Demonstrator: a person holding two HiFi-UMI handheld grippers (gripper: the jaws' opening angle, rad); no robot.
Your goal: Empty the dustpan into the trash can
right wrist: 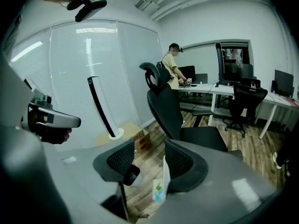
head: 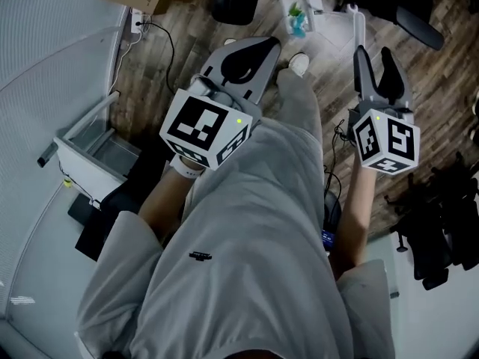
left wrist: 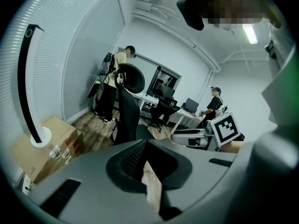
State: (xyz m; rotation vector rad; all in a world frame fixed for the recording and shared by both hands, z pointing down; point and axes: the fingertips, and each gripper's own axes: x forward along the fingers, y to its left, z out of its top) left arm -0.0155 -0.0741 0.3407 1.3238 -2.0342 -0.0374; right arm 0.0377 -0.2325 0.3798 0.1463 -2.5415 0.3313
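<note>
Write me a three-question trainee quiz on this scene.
1. True or false: the jaws of the left gripper stand apart.
2. In the head view, the trash can stands: A) left of the dustpan; B) right of it; C) on it.
3. What does the right gripper hold?
Key: 1 false; 2 A; 3 nothing, its jaws are apart.

no words or numbers can be read. the left marker cube (head: 203,129) at nine o'clock and the right marker cube (head: 385,140) at three o'clock show only black-and-white squares. the shirt mark (head: 200,256) is too small.
</note>
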